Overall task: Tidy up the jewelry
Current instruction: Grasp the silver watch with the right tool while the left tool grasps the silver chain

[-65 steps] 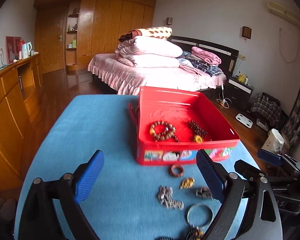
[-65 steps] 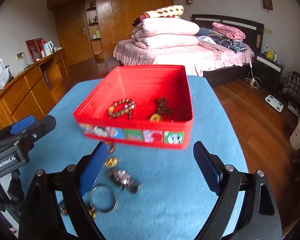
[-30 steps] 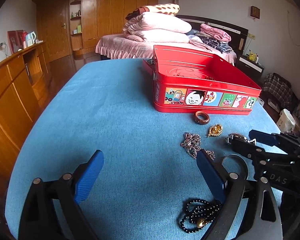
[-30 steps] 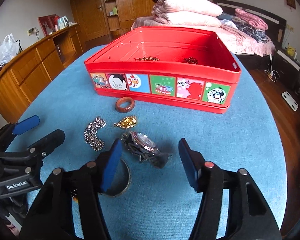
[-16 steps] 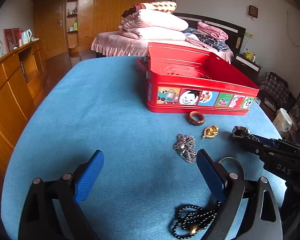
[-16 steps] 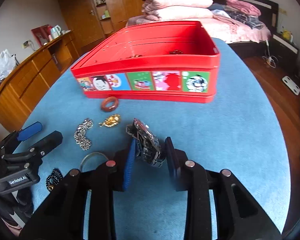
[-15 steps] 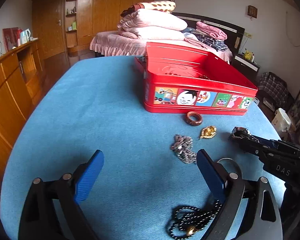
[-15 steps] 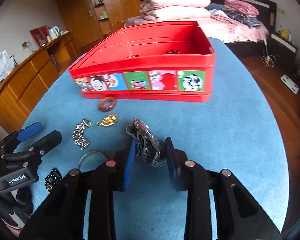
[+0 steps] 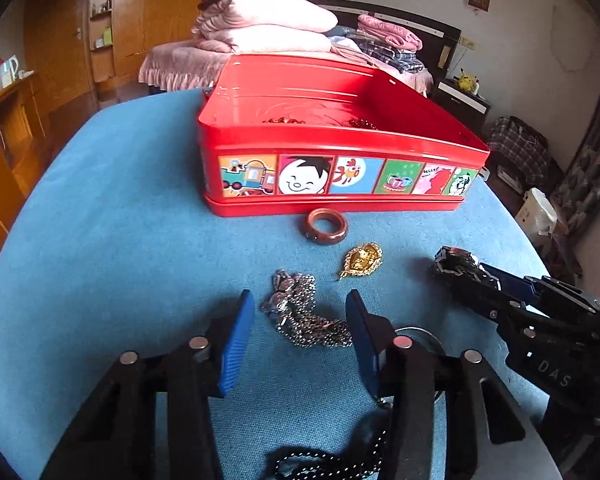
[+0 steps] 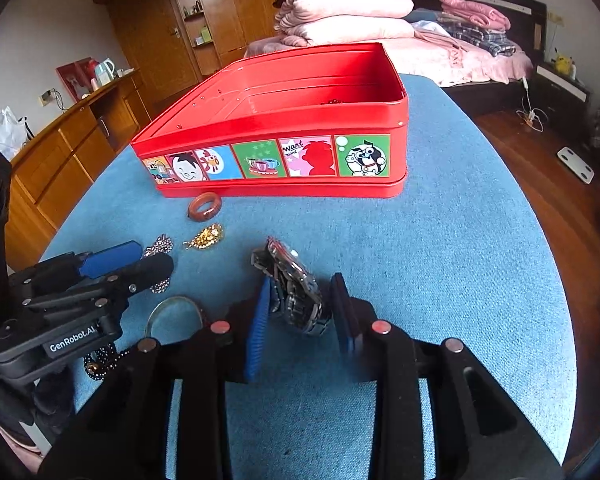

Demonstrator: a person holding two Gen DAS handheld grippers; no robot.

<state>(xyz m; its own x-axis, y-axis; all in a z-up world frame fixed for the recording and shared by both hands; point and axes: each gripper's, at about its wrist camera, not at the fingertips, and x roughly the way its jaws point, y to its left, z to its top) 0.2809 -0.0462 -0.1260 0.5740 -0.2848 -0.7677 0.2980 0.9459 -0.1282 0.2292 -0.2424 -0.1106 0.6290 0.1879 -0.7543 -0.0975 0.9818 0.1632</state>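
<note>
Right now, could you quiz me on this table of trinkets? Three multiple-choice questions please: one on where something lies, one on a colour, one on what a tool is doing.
1. Where is the brown ring?
A. inside the tin
B. on the cloth just before the tin
C. in the left tool

2. What colour is the tin?
A. red
B. green
C. white

3. What is the right tool doing?
A. standing open over bare cloth
B. clamping the watch
C. holding the gold pendant

Answers: 1 B, it lies on the cloth by the tin's front wall. 2 A, walls and inside are red. 3 B, both pads press the watch.
</note>
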